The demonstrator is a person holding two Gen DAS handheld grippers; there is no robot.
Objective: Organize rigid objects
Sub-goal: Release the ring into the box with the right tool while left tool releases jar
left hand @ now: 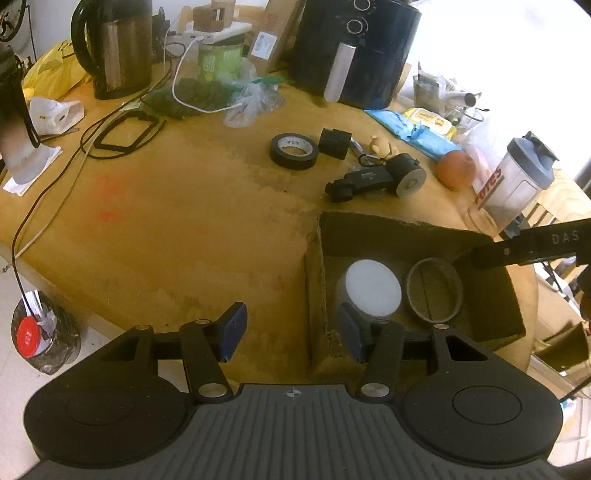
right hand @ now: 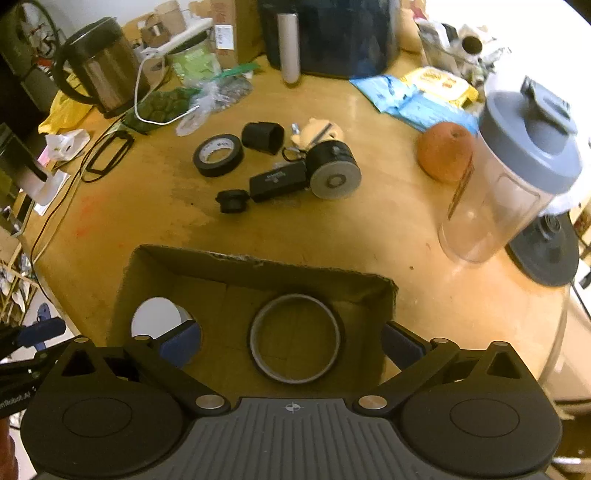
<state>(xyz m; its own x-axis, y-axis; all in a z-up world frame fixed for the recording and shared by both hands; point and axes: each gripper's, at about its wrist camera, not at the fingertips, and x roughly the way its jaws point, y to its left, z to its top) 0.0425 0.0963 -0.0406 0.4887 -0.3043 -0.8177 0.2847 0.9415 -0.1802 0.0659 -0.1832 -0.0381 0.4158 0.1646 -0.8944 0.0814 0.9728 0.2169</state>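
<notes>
The cardboard box (right hand: 258,273) sits at the near edge of the wooden table (right hand: 369,229), open top. Inside: a white-lidded container (right hand: 155,319) on the left and a thin tape ring (right hand: 294,343) lying flat in the middle of the box floor.

R gripper (right hand: 291,345) hangs over the box, jaws spread wide w/ nothing between the pads. The tape ring lies directly below, centred between the two fingertips but touching neither; left pad (right hand: 181,347) overlaps the white container in view, contact can't be told.

L gripper (left hand: 291,332) is near the box's left wall, jaws apart, nothing clamped. Its right fingertip (left hand: 352,332) is at the box's near-left corner, just in front of the white-lidded container; left fingertip is over bare table, outside the box.

Further out on the table, approx. centre: black tape roll (right hand: 218,155), black cup-shaped piece (right hand: 263,137), black block (right hand: 279,181) w/ a small black cap (right hand: 232,201) to its left, and a black cylinder w/ grey face (right hand: 334,171) to its right. An orange fruit (right hand: 445,151) and a clear shaker bottle (right hand: 513,177) stand far right. Kettle (right hand: 98,74) is far left, air fryer (right hand: 332,33) at the back.
</notes>
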